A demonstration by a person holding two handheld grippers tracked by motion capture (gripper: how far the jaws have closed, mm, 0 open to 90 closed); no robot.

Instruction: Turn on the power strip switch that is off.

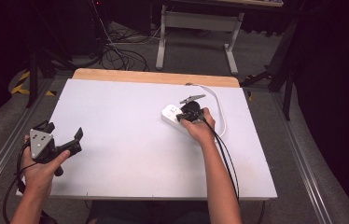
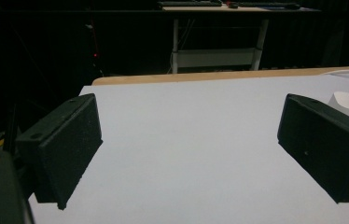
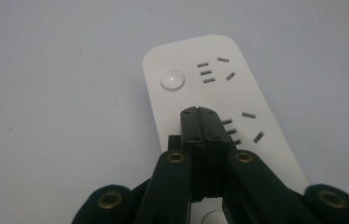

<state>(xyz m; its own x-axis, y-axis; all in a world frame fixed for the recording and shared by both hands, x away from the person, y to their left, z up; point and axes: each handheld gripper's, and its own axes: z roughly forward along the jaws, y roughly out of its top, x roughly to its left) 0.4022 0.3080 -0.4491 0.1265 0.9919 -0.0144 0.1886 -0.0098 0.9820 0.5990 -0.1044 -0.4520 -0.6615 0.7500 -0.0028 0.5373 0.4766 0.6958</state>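
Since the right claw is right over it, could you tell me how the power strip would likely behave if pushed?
The power strip lies flat and looks like rigid plastic, so it would probably slide on the smooth table rather than tip or roll. Its white cord curves off behind, so it may drag and pivot the strip. The right claw is shut above it.

Power strip (image 3: 219, 102) near end hidden under right gripper (image 3: 200, 114) fingers — cut off at bottom edge, its cord's far end out of sight
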